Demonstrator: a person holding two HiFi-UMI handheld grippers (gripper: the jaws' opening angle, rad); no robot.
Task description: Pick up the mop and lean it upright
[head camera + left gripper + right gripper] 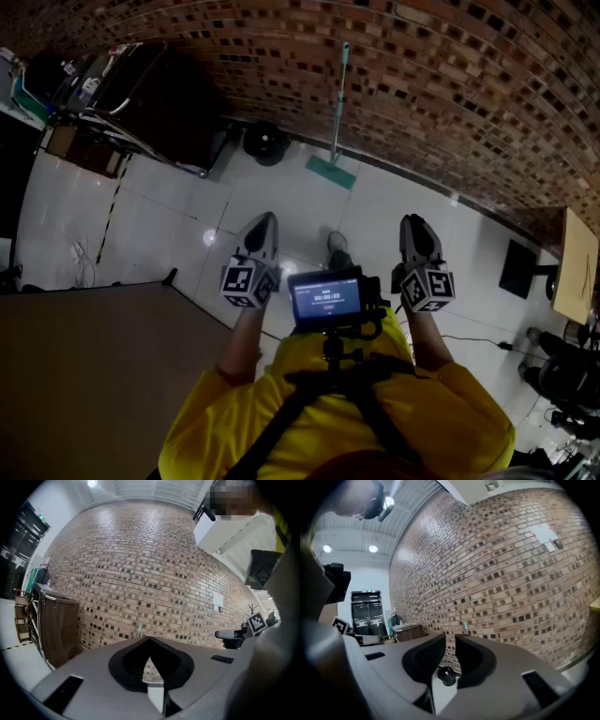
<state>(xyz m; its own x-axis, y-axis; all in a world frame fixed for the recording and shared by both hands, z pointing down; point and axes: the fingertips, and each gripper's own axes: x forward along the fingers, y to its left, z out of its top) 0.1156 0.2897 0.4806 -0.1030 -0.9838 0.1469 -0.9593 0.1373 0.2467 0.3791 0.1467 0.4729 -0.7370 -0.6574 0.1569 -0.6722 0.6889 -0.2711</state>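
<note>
The mop (338,103) stands upright against the brick wall, its teal head (330,172) flat on the white floor. Both grippers are held in front of the person's chest, well short of it. My left gripper (265,219) points at the floor left of the mop head, and my right gripper (412,223) points right of it. In the left gripper view the left gripper's (149,645) jaw tips meet, and the mop handle's tip (140,627) shows above them. The right gripper (450,637) shows a narrow slit with nothing in it, the handle tip (465,625) beyond.
A black round object (265,142) sits on the floor by the wall, left of the mop. A dark cabinet (159,103) stands further left. A brown tabletop (94,375) fills the lower left. A wooden desk (577,262) and a black stand (517,267) are at the right.
</note>
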